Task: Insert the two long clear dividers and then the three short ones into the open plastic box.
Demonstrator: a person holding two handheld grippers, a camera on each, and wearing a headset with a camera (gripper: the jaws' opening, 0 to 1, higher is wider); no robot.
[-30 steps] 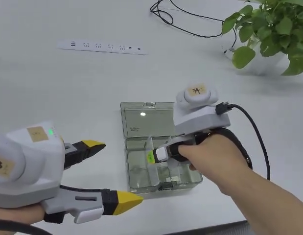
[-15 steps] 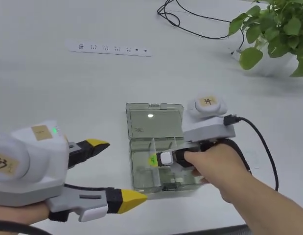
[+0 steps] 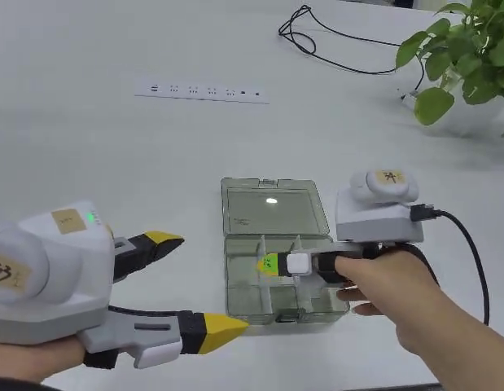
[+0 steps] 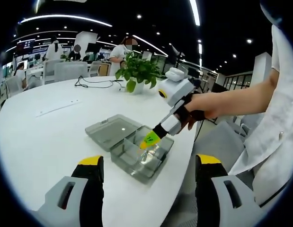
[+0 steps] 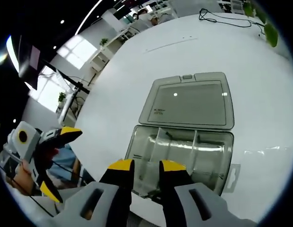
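My right gripper (image 3: 269,265) reaches in from the right, its jaws low over the open plastic box (image 3: 235,285) with the tips above the left half of the tray. The jaws are drawn close with only a thin gap, and I cannot tell whether a clear piece is pinched between them. Two clear dividers (image 5: 158,142) stand upright in the tray just ahead of the tips. The lid (image 3: 272,208) lies flat behind. My left gripper (image 3: 189,283) hovers over the bench (image 3: 113,155) left of the box, apart from it, jaws spread wide and empty.

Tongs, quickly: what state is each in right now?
Left tongs: open, holding nothing.
Right tongs: nearly closed over the plastic box; holding anything cannot be told.
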